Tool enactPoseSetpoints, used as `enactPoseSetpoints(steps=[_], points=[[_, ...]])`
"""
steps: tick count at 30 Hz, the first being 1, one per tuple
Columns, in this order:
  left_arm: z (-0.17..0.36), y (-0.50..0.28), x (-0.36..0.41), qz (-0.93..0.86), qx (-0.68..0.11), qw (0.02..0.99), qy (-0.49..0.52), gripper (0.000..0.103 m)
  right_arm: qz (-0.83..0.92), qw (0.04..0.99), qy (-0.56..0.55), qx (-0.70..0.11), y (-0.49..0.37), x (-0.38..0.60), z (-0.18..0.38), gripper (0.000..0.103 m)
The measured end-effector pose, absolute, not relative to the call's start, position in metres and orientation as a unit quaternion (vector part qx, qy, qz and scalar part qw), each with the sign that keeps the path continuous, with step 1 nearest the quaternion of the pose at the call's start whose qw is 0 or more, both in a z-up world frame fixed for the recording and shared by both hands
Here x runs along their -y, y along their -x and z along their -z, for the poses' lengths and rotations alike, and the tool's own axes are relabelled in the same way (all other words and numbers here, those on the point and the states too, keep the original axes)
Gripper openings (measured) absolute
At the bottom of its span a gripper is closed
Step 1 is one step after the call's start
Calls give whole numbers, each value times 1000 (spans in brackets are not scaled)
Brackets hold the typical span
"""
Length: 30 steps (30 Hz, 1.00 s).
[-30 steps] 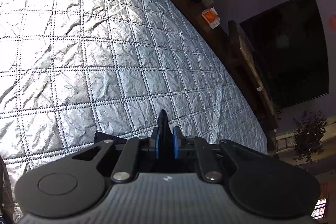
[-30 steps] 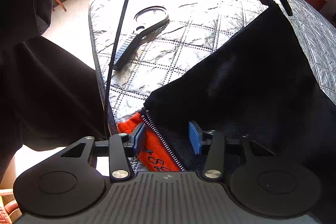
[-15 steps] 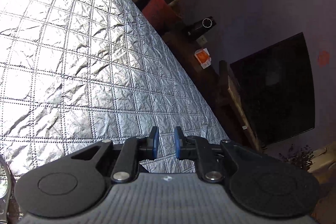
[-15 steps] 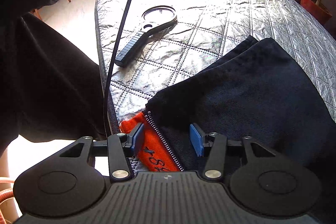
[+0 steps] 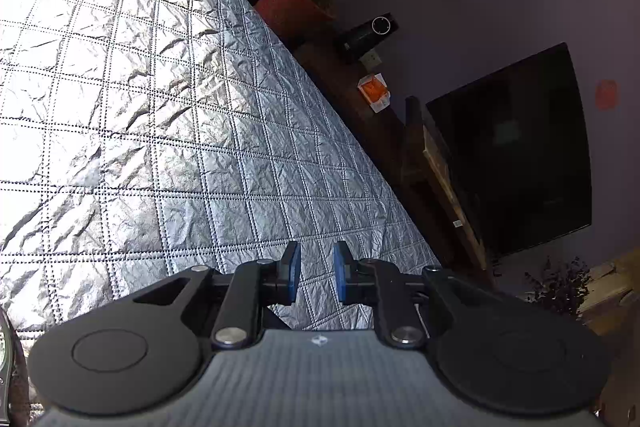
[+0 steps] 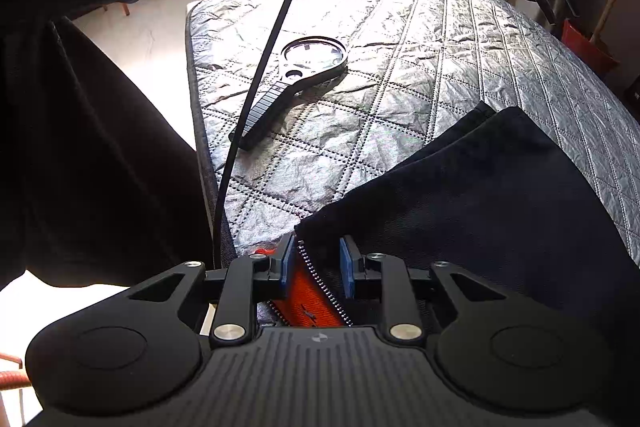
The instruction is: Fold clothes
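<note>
dark garment (image 6: pixel 500 195) lies flat on the quilted silver worktop (image 6: pixel 420 39), orange lining and zipper edge (image 6: pixel 316 291) at its near corner. right gripper (image 6: pixel 316 267) is part open, straddling that zipper edge, pads not closed on it. left gripper (image 5: pixel 316 273) is part open, empty, above bare quilt. magnifier (image 6: pixel 296 83) lies apart from the garment

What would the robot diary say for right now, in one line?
task: fold clothes | left gripper: open, empty, above quilted cover | right gripper: open, fingers astride zipper edge of dark garment | magnifying glass: lying on cover, untouched
</note>
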<state>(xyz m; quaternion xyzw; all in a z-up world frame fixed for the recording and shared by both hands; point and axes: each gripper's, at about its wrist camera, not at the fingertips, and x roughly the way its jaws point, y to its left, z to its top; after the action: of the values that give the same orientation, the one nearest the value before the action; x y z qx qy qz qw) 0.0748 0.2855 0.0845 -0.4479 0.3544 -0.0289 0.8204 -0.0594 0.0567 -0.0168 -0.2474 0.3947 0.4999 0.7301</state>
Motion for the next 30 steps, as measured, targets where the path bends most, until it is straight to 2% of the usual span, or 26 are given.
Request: enactPoseSetpoints(steps=[2,4,13,15,16,17,18,22,23,25,28,30], points=[[-85,-76,-286,30,-354,820,448,15,-503,731,227,-403,54,-52,13,17],[-85,-76,-286,31,-355,821,447,15,-507,730,210,-407,51,-47,8,14],[-84,-79,-280,36,-360,821,442,16,-561,700,227,-379,69,-28,-11,15],[-83,-80,-279,38,-363,822,438,16,-569,683,245,-387,73,-30,3,18],[-83,-80,-277,39,-365,822,436,16,-566,675,262,-395,75,-32,13,26],[-83,-79,-275,40,-368,822,433,16,-565,677,267,-388,78,-32,17,26],[-83,-79,-274,41,-371,822,430,16,-566,682,250,-389,76,-30,16,30],[-82,-80,-272,42,-377,823,423,16,-546,719,110,-416,40,-7,-8,33],[-82,-81,-271,43,-378,823,422,16,-525,737,95,-415,23,4,-15,42],[-82,-81,-270,43,-381,823,418,16,-469,777,97,-408,-13,27,-25,51],[-81,-82,-268,44,-386,824,413,16,-385,827,108,-395,-70,62,-40,52],[-80,-83,-264,47,-392,824,406,16,-360,831,164,-391,-106,77,-47,51]])
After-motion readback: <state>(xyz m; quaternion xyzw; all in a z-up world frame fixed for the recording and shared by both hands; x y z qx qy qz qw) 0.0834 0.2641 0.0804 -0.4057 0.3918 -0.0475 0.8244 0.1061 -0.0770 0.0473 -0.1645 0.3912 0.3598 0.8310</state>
